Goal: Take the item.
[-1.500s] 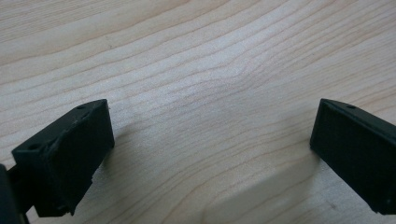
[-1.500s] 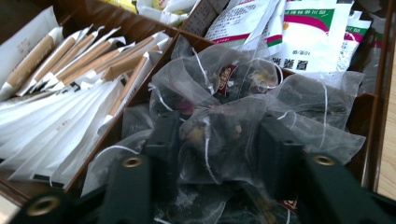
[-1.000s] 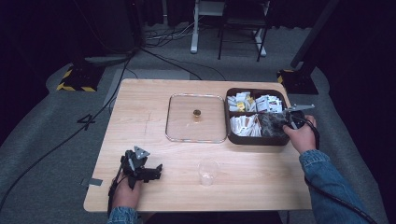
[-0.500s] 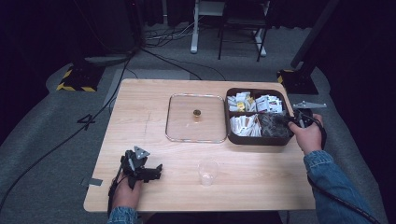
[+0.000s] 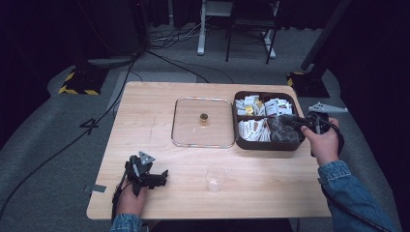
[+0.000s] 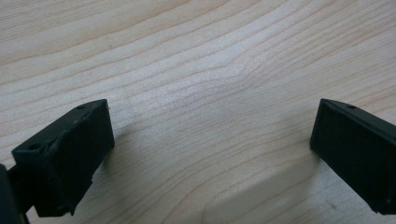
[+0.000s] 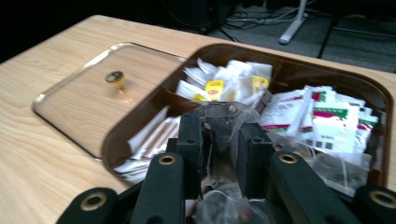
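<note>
Brown box (image 5: 265, 144) holds packets (image 7: 327, 116); right tongs (image 7: 219, 154) pinch a clear sachet (image 7: 223, 122).

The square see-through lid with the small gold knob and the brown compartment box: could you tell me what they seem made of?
The square see-through lid looks like clear acrylic or glass: the table's grain shows through it. The brown compartment box seems glossy moulded plastic, given its rounded, shiny rim.

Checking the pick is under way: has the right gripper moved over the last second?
Yes. The right gripper has drawn back toward the brown box's right edge, shut on a clear packet.
</note>
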